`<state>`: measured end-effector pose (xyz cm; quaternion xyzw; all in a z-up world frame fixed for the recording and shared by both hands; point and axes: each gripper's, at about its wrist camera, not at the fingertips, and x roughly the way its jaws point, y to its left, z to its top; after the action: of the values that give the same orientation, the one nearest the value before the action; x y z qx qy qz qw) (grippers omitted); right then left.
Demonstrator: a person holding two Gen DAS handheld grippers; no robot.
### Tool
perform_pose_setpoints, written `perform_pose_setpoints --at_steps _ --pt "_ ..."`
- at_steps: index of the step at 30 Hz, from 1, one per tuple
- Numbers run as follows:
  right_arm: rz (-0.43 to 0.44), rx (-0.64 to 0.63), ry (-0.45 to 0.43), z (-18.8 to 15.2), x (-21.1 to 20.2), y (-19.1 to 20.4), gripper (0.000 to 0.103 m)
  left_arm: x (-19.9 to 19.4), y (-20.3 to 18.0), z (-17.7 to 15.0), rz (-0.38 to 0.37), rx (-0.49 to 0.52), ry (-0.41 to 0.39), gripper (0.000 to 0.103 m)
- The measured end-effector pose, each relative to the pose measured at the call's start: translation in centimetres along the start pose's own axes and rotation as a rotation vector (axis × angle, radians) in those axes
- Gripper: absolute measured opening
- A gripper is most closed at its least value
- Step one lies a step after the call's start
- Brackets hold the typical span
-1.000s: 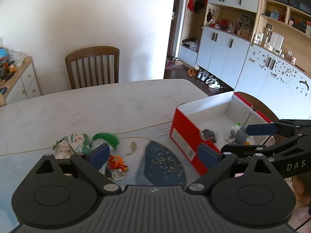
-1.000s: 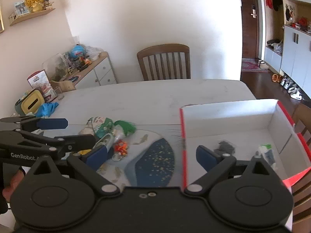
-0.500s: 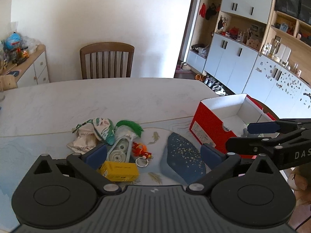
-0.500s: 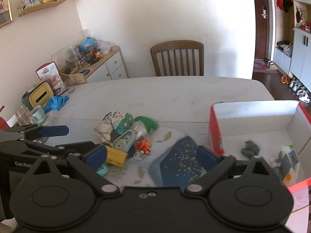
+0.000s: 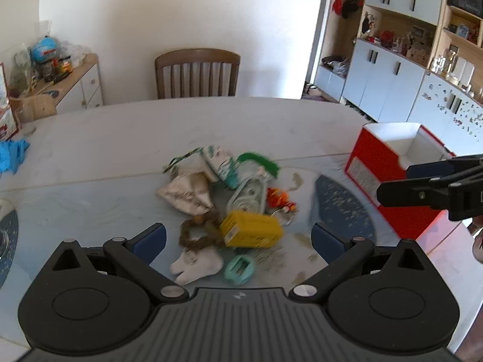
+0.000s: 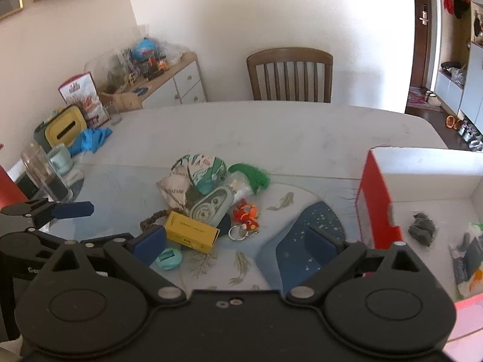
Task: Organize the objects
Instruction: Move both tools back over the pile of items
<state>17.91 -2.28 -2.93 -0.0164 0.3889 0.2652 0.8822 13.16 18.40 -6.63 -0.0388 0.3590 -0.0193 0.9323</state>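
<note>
Bare table (image 5: 211,120) lies open at 12 o'clock beyond the pile (image 5: 229,199), with a chair (image 5: 197,74) behind it. The red box (image 6: 377,202) blocks 3 o'clock; the mat (image 6: 305,238) between pile and box is clear. Jar (image 6: 42,172) and cup (image 6: 60,158) crowd 9 o'clock.

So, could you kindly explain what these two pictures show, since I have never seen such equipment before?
A person holds a two-finger grasping tool in each hand; no robot arm is involved. Each picture comes from a wide-angle camera on one tool, looking along its blue-padded fingers. One shows the left tool, the other the right tool. Both are open and hold nothing. On the table lies a pile of small things: a yellow box, an orange keychain, a green tassel and a teal case. To the right stands a red box, open on top, with a few things already inside.
</note>
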Motion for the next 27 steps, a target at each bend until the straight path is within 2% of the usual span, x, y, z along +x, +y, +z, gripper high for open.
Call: perform_pose_setpoints --at_steps 7,12,16,23,27 --pt "0.006 -0.035 0.053 -0.2 3.1 1.4 0.096 1.9 1.9 -1.8 0.009 0.014 0.012 0.103" --pt "0.006 -0.07 0.097 -0.3 5.3 2.4 0.095 4.0 3.0 -2.8 0.021 -0.014 0.056 0.103" --pt "0.016 -0.087 0.118 -0.1 6.6 3.0 0.095 5.4 3.0 -3.6 0.024 0.014 0.075 0.103" --pt "0.036 -0.124 0.142 0.4 8.6 4.3 0.093 7.0 4.7 -3.6 0.025 0.006 0.089 0.103" --pt "0.031 -0.17 0.165 0.6 10.1 4.8 0.087 8.0 5.5 -3.7 0.013 0.012 0.112 0.102"
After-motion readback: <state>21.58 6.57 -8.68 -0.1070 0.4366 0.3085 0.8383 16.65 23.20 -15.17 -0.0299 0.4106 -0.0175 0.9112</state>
